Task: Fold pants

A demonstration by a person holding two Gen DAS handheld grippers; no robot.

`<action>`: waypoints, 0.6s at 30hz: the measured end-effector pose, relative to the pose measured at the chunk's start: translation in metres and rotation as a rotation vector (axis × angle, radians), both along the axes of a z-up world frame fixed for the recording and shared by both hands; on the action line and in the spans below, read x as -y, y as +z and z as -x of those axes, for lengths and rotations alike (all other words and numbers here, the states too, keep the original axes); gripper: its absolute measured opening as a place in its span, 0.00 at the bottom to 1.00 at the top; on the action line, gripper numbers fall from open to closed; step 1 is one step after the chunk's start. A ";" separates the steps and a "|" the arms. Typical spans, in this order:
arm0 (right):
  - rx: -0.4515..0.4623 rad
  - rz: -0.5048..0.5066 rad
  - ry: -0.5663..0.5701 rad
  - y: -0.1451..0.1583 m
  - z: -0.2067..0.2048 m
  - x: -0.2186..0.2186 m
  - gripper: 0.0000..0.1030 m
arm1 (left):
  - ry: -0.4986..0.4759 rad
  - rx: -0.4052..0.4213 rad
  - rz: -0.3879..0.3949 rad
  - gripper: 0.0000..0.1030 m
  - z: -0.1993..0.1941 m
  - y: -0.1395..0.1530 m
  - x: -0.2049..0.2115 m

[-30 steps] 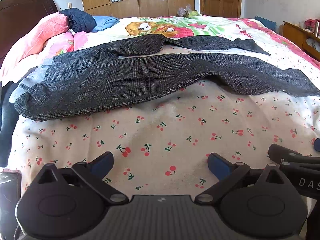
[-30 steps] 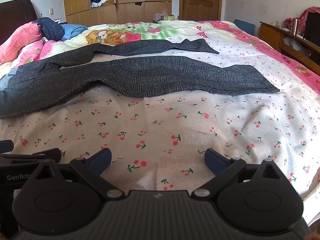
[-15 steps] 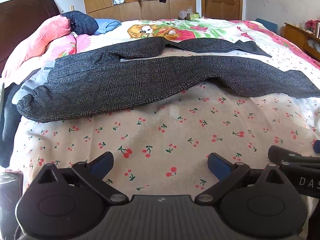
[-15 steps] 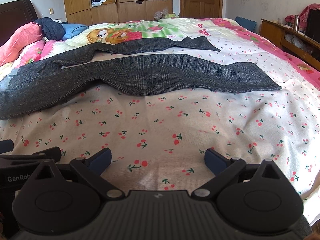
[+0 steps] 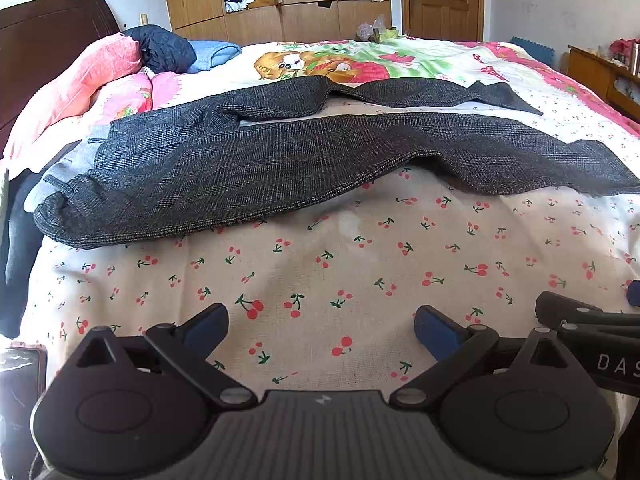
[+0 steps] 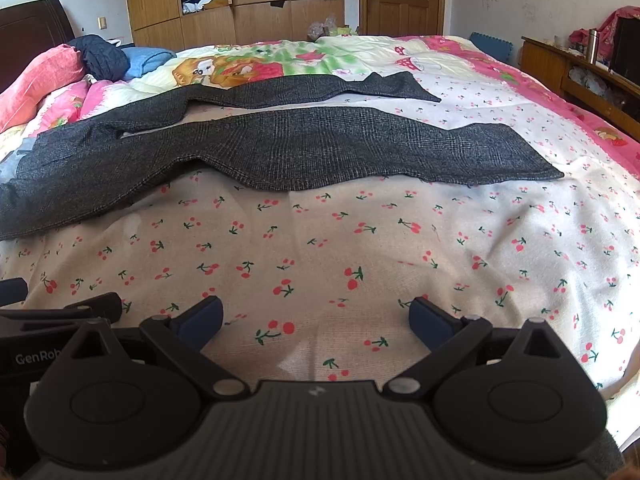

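Observation:
Dark grey checked pants (image 5: 280,164) (image 6: 304,148) lie spread across the bed, waistband at the left, both legs stretching right and apart from each other. The near leg has a ripple in its front edge. My left gripper (image 5: 320,330) hovers over the cherry-print sheet, well short of the pants, open and holding nothing. My right gripper (image 6: 316,322) is likewise open over the sheet, close beside the left one. Part of the right gripper shows at the right edge of the left wrist view.
The bed (image 6: 360,248) carries a cherry-print sheet and a cartoon quilt (image 6: 280,64). Pink pillows (image 5: 80,84), a dark jacket (image 5: 164,50) and blue cloth sit at the headboard. A wardrobe, a door and a wooden side cabinet (image 6: 576,76) stand around.
Both views have tilted up slightly and the pants sit a little lower and nearer in frame. The pants themselves have not moved, and both grippers stay open.

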State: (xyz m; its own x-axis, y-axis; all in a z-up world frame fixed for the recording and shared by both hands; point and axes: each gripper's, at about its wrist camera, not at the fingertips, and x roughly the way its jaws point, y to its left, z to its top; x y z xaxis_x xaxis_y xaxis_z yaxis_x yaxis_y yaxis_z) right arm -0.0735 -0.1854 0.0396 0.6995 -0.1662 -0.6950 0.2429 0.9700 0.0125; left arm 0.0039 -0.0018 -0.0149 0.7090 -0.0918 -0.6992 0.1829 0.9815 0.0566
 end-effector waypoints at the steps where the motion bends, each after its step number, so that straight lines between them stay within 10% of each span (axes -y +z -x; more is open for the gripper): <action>1: 0.000 0.000 0.000 0.000 0.000 0.000 0.96 | 0.000 0.000 0.000 1.00 0.000 0.000 0.000; 15: 0.087 -0.107 -0.109 0.030 -0.009 0.064 0.95 | -0.113 0.125 0.021 1.00 -0.008 0.025 0.021; 18: 0.079 -0.171 -0.224 0.025 -0.023 0.115 0.77 | -0.175 0.153 0.037 1.00 -0.021 0.028 0.040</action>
